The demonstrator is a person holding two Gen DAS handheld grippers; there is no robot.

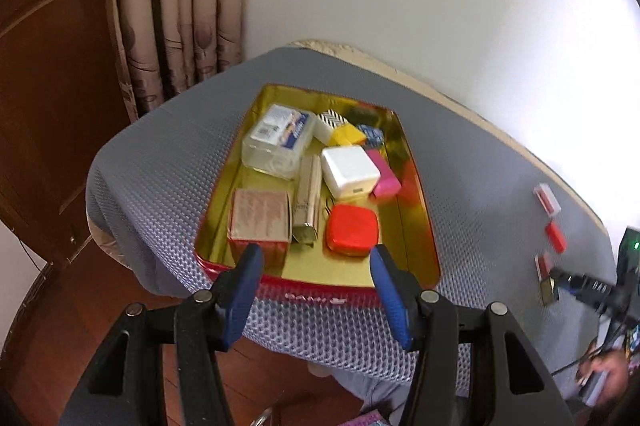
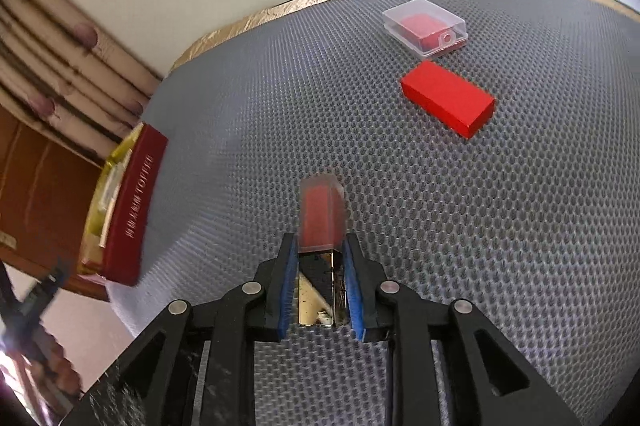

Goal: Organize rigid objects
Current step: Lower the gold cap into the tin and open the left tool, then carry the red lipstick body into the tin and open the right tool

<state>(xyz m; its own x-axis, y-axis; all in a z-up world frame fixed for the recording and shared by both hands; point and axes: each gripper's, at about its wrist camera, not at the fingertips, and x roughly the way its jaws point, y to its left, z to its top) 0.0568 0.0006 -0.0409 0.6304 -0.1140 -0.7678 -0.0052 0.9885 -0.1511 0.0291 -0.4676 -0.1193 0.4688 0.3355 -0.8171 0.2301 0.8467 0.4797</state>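
Over the near rim of a shallow red tin tray with a gold lining (image 1: 416,226), the left hand-held gripper (image 1: 316,262) hangs tilted downward with its blue pads spread apart and nothing between them. Only the left wrist view looks into the tray: a clear plastic box with a blue-and-white label (image 1: 276,140) lies at the far left, a white square charger block (image 1: 350,170) sits beside a pink block (image 1: 384,174), a yellow block (image 1: 349,135) and a striped black-and-white box (image 1: 330,122) lie behind them, and nearer the rim are a brown paper-wrapped packet (image 1: 260,214), a slim gold tube (image 1: 306,202) and a rounded red square case (image 1: 352,228). The right wrist view sees that tray only from outside, at the left edge of the grey mesh-covered tabletop (image 2: 520,226). That view shows the right hand-held gripper (image 2: 320,258), also angled down, with its pads pressed onto the mirrored gold base of a small clear-capped red bar (image 2: 320,214), blurred at its far end; whether the bar touches the mesh I cannot tell. Beyond it lie a solid red rectangular block (image 2: 448,98) and, just behind, a clear hinged plastic case with a red insert (image 2: 424,26), close together and well apart from the tray.
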